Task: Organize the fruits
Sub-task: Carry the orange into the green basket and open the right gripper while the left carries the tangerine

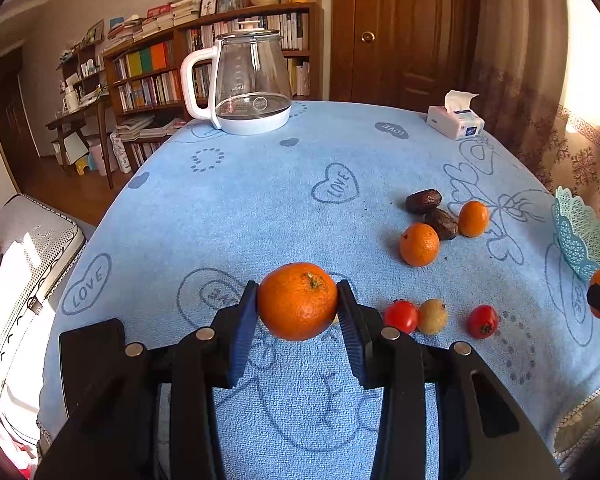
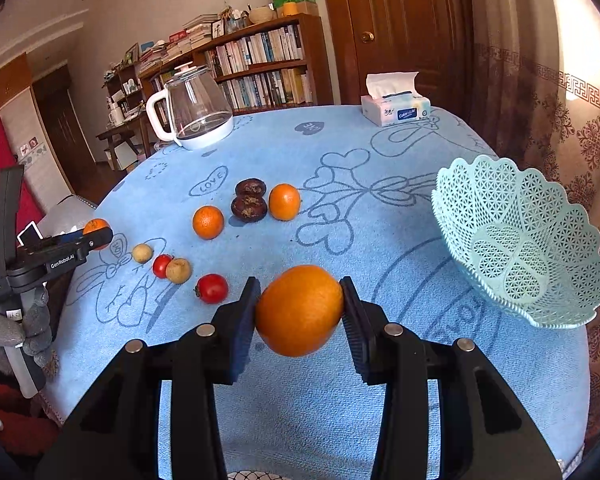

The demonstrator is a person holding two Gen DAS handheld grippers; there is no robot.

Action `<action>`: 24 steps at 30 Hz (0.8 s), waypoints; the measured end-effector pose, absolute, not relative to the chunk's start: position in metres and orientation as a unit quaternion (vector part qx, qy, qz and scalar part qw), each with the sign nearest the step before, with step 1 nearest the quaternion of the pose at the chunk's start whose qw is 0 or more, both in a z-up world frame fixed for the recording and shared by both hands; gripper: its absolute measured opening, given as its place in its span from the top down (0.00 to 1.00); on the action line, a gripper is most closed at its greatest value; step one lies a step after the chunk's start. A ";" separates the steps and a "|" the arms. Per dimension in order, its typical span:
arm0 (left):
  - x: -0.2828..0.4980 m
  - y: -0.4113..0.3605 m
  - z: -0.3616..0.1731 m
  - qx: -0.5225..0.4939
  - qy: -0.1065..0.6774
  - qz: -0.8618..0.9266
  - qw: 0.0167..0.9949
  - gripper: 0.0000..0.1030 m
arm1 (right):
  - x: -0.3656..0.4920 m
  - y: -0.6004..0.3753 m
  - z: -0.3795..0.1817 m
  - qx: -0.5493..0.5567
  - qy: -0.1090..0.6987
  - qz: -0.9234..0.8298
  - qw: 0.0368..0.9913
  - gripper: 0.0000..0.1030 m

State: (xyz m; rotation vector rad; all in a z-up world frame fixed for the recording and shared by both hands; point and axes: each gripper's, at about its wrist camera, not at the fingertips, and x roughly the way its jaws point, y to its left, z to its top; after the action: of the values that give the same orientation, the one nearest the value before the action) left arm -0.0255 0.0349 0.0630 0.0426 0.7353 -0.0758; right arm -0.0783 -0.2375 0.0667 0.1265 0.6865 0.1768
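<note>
Gripping one orange (image 1: 298, 301) in left gripper (image 1: 298, 308), pads pinching both flanks, stem end up and tipped toward camera. Pinching second orange (image 2: 299, 310) in right gripper (image 2: 300, 312), long axis tilted, raised off blue cloth (image 2: 360, 240). Mint lattice basket (image 2: 520, 240) ahead-right of right gripper; loose fruit ahead-left.

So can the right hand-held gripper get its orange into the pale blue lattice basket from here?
Probably yes. The right hand-held gripper is shut on a round orange fruit, and the pale blue lattice plastic basket stands empty just to its right, with only bare blue tablecloth between them.
</note>
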 end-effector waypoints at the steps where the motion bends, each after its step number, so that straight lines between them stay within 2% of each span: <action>1: -0.026 0.033 0.064 0.021 0.358 -0.038 0.933 0.61 | -0.078 -0.244 0.073 0.065 0.328 0.079 0.939 0.59; 14: -0.027 0.010 0.079 0.031 0.348 -0.056 0.935 0.61 | -0.084 -0.330 0.118 0.118 0.256 -0.013 0.959 0.59; 24: -0.026 -0.012 0.086 0.041 0.345 -0.069 0.935 0.61 | -0.071 -0.383 0.079 0.161 0.290 -0.076 0.940 0.59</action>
State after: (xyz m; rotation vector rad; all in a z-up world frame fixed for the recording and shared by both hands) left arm -0.0260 -0.0117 0.0860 0.0840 0.7054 -0.1403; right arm -0.0710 -0.3826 0.0789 0.3277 0.5912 -0.1555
